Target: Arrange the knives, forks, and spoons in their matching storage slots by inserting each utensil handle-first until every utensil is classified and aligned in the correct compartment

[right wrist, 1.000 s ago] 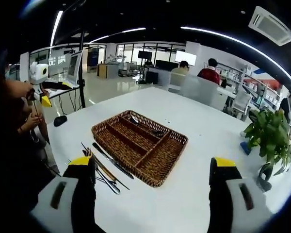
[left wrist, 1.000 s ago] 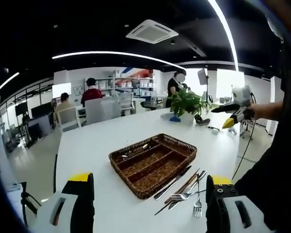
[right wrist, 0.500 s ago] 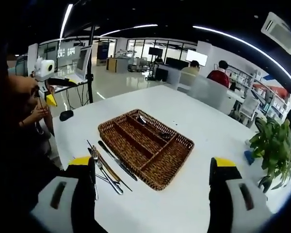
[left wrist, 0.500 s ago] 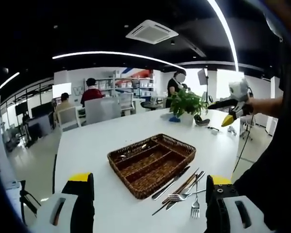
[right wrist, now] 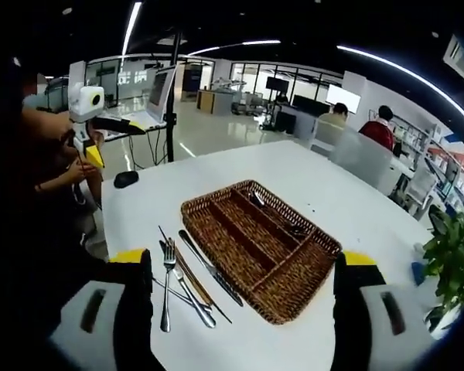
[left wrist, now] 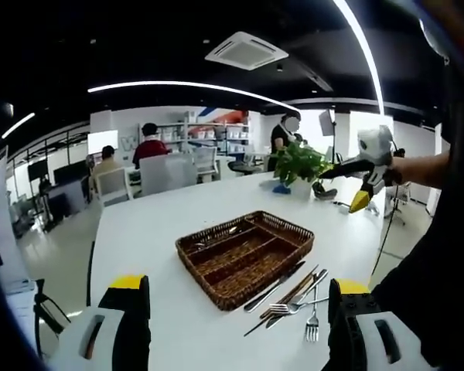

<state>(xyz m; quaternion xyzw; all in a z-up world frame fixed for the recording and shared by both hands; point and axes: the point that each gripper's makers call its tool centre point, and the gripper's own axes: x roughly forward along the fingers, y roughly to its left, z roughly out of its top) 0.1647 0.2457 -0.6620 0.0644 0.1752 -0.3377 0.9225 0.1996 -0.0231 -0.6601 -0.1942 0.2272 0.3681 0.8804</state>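
Observation:
A brown wicker tray point(left wrist: 246, 255) with long compartments sits mid-table, also seen as the tray point(right wrist: 259, 247) in the right gripper view. Something shiny point(right wrist: 255, 199) lies in its far compartment. Beside the tray on the white table lies a loose pile of cutlery point(left wrist: 290, 292): a fork point(right wrist: 168, 287), a knife point(right wrist: 211, 268) and other pieces. My left gripper point(left wrist: 236, 328) is open above the near table edge, holding nothing. My right gripper point(right wrist: 243, 317) is open too, with the cutlery near its left jaw. Each gripper shows in the other's view, held up in the air: right gripper point(left wrist: 367, 166), left gripper point(right wrist: 89, 116).
A potted plant point(left wrist: 298, 164) stands at the table's far end, beside small dark items. A black object point(right wrist: 126, 178) lies near the table corner. People sit at desks point(left wrist: 151, 151) behind. The person's arm point(left wrist: 425, 166) reaches along the right.
Both cameras have shifted; the right gripper view has swung so the tray and cutlery sit more central and nearer. In the left gripper view the raised right gripper drifted slightly. The cutlery has not moved.

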